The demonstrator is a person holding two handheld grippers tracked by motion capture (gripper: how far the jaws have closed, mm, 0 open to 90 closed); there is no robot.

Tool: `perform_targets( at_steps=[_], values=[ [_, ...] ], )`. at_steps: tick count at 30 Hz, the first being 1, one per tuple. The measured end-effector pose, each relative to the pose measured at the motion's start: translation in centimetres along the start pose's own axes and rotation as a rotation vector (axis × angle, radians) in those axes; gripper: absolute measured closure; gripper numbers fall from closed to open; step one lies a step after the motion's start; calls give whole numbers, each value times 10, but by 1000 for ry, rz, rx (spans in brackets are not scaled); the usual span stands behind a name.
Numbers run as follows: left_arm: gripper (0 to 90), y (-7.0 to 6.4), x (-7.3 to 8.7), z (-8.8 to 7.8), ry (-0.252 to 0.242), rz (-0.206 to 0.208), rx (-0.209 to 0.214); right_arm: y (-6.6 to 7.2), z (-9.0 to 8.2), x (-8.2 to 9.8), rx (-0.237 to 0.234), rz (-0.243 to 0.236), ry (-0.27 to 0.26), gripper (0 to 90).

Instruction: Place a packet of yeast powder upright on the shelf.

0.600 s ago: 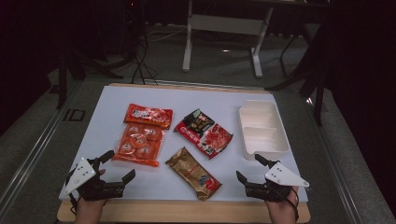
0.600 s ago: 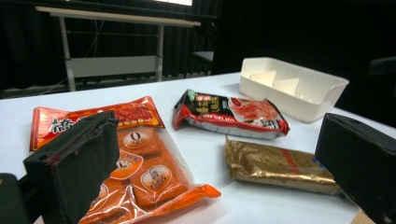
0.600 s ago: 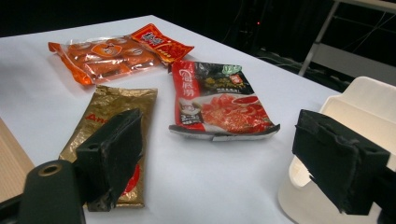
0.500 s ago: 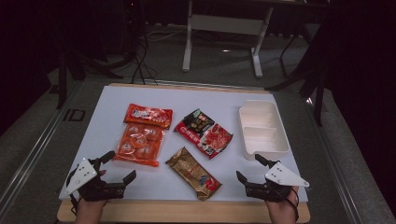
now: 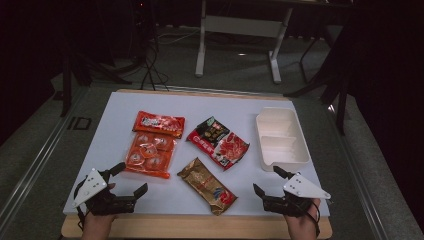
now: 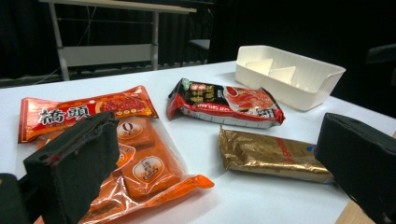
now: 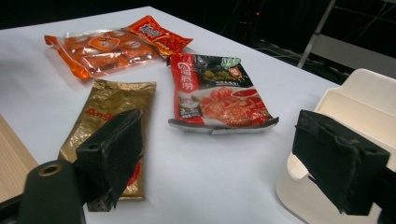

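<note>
With both sets of jaws spread and empty at the counter's point(image 5: 115, 110) near edge, the left gripper point(image 5: 124, 179) nearest the orange snack pack point(image 5: 149, 155), the right gripper point(image 5: 267, 181) beside the gold packet point(image 5: 206, 185) — slick, flat film like that could slide away instead of lifting.

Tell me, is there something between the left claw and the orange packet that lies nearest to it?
Nothing visible. The left claw is open and empty near the table's front edge, and the orange packet lies just beyond it, with bare white table around.
</note>
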State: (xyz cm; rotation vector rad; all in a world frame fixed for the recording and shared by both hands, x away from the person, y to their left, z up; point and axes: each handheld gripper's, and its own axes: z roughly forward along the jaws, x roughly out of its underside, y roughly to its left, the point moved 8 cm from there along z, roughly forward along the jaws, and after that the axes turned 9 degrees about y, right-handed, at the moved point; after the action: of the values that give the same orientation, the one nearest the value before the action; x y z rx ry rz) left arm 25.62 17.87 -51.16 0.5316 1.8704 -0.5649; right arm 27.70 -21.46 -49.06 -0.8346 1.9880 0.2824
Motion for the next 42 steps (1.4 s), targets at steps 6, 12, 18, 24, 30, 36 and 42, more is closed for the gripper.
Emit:
perform_targets(
  at_steps=[6, 12, 18, 24, 30, 36, 42],
  values=[
    [0, 2, -1, 1, -4, -1, 0, 3, 2, 2, -16, -8, 32, 133],
    [0, 5, 1, -1, -10, -34, 8, 8, 7, 2, -33, -26, 46, 123],
    [0, 6, 2, 1, -4, -38, 16, 7, 5, -7, -29, -10, 28, 124],
    [0, 4, 1, 1, -9, -34, 17, 15, 6, -21, -32, -63, 36, 132],
    [0, 4, 2, 3, 0, -33, 20, 20, 4, -37, -79, -61, 15, 132],
    [0, 3, 2, 2, -1, -31, 23, 14, 6, -54, -45, -49, 27, 126],
    [0, 2, 3, 4, 7, -23, 24, 12, 17, -69, -62, -16, 6, 100]
  ],
)
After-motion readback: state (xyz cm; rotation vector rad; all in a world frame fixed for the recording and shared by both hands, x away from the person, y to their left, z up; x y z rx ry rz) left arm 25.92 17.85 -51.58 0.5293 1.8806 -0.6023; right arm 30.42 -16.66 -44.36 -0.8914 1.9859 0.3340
